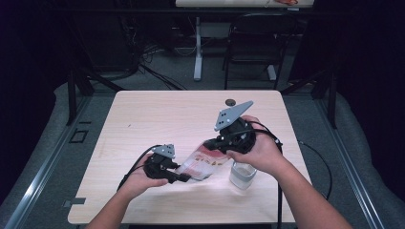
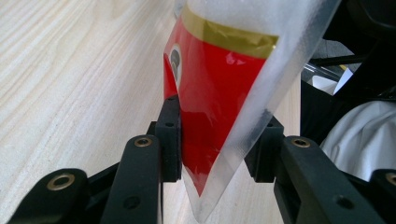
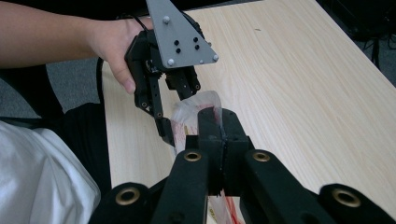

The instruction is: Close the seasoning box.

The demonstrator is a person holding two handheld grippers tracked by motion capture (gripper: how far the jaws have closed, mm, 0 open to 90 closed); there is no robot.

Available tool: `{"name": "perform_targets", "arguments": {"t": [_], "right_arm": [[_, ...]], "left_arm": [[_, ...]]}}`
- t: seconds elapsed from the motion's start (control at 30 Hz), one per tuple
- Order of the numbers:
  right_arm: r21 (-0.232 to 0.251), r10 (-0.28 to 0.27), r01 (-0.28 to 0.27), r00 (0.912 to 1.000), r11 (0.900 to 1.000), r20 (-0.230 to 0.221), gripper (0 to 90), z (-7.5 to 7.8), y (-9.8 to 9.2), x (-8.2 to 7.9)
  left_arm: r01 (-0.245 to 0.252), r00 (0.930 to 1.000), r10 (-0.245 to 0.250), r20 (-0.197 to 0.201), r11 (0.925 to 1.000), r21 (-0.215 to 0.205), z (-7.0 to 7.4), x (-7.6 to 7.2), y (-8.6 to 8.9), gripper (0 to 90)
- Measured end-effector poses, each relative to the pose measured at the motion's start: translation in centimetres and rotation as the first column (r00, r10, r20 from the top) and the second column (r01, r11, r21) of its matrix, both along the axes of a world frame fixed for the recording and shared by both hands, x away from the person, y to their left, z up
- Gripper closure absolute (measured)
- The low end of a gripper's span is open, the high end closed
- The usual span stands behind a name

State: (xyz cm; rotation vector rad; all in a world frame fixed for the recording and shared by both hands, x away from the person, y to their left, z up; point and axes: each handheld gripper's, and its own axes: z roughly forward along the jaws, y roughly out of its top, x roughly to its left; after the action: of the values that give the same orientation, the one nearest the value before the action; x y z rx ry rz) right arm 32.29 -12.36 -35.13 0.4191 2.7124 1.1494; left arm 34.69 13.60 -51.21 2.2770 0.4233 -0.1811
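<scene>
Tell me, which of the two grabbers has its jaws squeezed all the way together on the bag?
The right gripper: its jaws meet, pinching the bag. The left gripper holds it too, jaws apart.

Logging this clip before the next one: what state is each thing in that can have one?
Pouch: held off the table between both grippers, tilted.
Left gripper: shut on the pouch's lower end.
Right gripper: shut on the pouch's other end.
Jar: upright on the table, under the right hand; lid cannot be told.

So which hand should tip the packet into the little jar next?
Probably the right. The right gripper pinches the packet at its high end, and the jar sits just below that hand. The left gripper steadies the low end.
</scene>
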Motion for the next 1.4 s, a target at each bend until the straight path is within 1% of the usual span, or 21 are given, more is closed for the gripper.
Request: {"name": "perform_targets", "arguments": {"t": [0.1, 0.17, 0.37, 0.5, 0.53, 0.73, 0.9, 1.07, 1.3, 1.4], "right_arm": [[0.016, -0.016, 0.016, 0.9999, 1.0, -0.005, 90.0, -0.5, -0.3, 0.1], [0.024, -0.021, 0.021, 0.9997, 0.999, -0.009, 90.0, -0.9, -0.6, 0.2], [0.04, -0.026, 0.026, 0.9995, 0.999, -0.017, 90.0, -1.7, -1.0, 0.3], [0.052, -0.029, 0.03, 0.9993, 0.998, -0.024, 90.0, -2.2, -1.3, 0.5], [0.055, -0.033, 0.034, 0.9991, 0.998, -0.026, 90.0, -2.3, -1.4, 0.5], [0.079, -0.045, 0.048, 0.9982, 0.996, -0.04, 90.0, -3.4, -2.0, 0.5], [0.107, -0.057, 0.062, 0.9971, 0.992, -0.05, 90.0, -4.2, -2.7, 0.6], [0.115, -0.056, 0.06, 0.9977, 0.992, -0.039, 90.0, -4.5, -3.0, 0.5], [0.163, -0.068, 0.072, 0.9972, 0.984, -0.031, 90.0, -5.0, -3.4, 0.5], [0.2, -0.068, 0.075, 0.9969, 0.977, -0.04, 90.0, -5.4, -3.7, 0.7]], "left_arm": [[-0.008, 0.9999, 0.008, -0.009, 1.0, -0.003, -0.2, 0.0, 0.1, 64.1], [-0.005, 0.9999, 0.005, -0.009, 1.0, 0.007, -0.3, 0.1, 0.2, 64.1], [-0.01, 0.9998, 0.01, -0.015, 0.9998, 0.018, -0.5, 0.0, 0.3, 64.3], [-0.021, 0.9997, 0.021, -0.016, 0.9994, 0.027, -0.6, 0.0, 0.4, 64.4], [-0.015, 0.9996, 0.016, -0.022, 0.9995, 0.026, -0.7, 0.1, 0.4, 64.3], [-0.014, 0.9995, 0.016, -0.026, 0.9988, 0.048, -1.0, 0.1, 0.4, 64.5], [-0.014, 0.9994, 0.016, -0.031, 0.9987, 0.049, -1.0, 0.2, 0.6, 64.6], [-0.013, 0.9994, 0.015, -0.03, 0.9983, 0.056, -0.7, 0.3, 0.8, 64.8], [-0.019, 0.9986, 0.022, -0.047, 0.998, 0.059, -0.3, 0.3, 1.2, 65.0], [-0.027, 0.9984, 0.029, -0.047, 0.9981, 0.056, -0.1, 0.4, 1.4, 65.2]]}}
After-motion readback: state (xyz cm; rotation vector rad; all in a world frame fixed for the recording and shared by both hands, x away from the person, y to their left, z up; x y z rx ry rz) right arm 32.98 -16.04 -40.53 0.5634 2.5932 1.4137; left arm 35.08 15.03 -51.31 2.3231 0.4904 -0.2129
